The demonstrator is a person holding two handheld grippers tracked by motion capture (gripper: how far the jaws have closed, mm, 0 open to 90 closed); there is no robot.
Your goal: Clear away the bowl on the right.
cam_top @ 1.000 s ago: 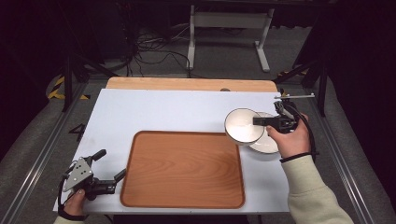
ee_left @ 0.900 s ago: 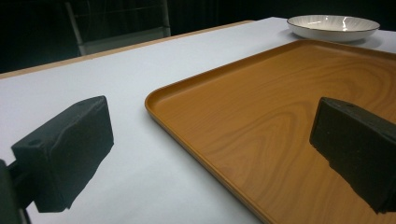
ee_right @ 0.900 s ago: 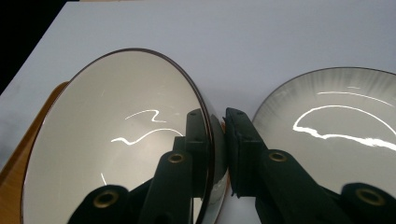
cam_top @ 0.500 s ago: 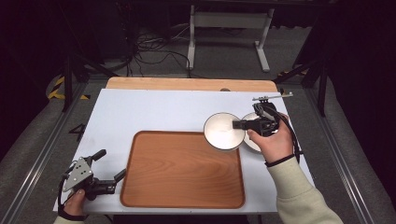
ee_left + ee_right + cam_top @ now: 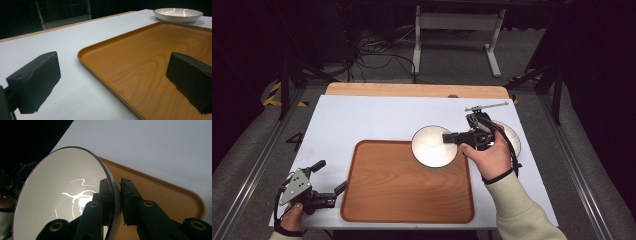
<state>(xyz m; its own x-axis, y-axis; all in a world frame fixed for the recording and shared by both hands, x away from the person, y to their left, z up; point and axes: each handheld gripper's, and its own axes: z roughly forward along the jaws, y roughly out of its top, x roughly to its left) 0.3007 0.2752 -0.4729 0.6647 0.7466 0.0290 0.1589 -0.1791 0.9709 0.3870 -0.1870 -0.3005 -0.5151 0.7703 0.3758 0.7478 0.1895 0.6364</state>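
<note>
A white bowl with a dark rim (image 5: 432, 146) hangs over the far right corner of the wooden tray (image 5: 402, 185). My right gripper (image 5: 452, 137) is shut on the bowl's right rim. In the right gripper view the jaws pinch the rim of the bowl (image 5: 62, 195), one inside and one outside, with the tray (image 5: 162, 192) below. My left gripper (image 5: 330, 176) rests open at the table's near left corner, beside the tray's left edge. Between its spread jaws I see the tray (image 5: 150, 62), and a white bowl (image 5: 178, 13) beyond the far rim.
A second white dish (image 5: 512, 136) lies on the white table top (image 5: 362, 120) at the right, partly behind the right hand. A wooden strip (image 5: 412, 90) runs along the far edge. Beyond it are a metal stand and cables on the floor.
My right gripper has carried the bowl leftward, from over the second dish to above the tray's far right corner. The left gripper has stayed put.
</note>
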